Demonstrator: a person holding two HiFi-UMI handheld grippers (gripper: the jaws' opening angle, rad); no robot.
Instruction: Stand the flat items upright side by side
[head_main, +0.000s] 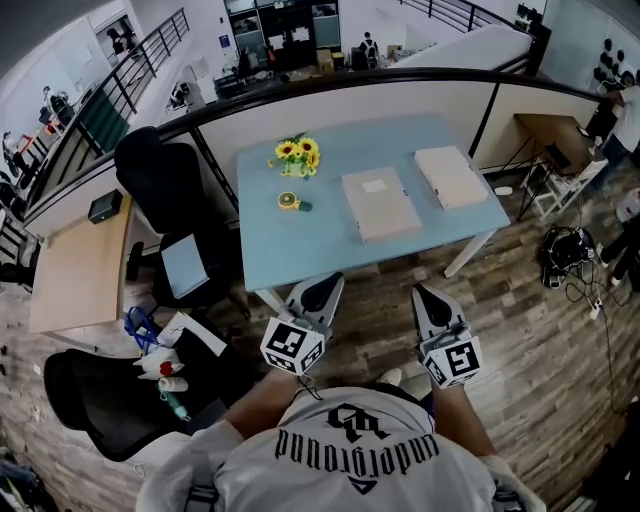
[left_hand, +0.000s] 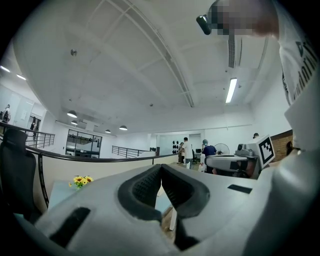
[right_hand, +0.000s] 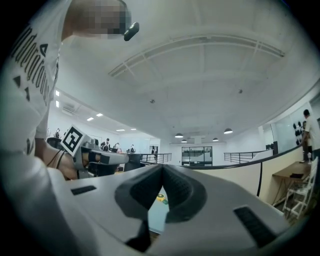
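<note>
Short of the worktop (head_main: 268, 252), left tongs (head_main: 322, 293): pressed together, empty.
Left flat item (head_main: 380, 203): lying flat ahead, between both tongs, long axis pointing away.
Right flat item (head_main: 450, 176): flat, farther back, straight ahead of right tongs (head_main: 430, 300).
Right tongs: together, empty, nearer to it.

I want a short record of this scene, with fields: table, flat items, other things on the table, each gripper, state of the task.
table: blue table, its near edge ahead of both grippers
flat items: left flat item and right flat item, both beige, lying flat, apart
other things: sunflowers; small yellow round thing
left gripper: jaws together, nothing between them, short of the table
right gripper: jaws together, nothing between them, short of the table
task state: no item upright yet
</note>
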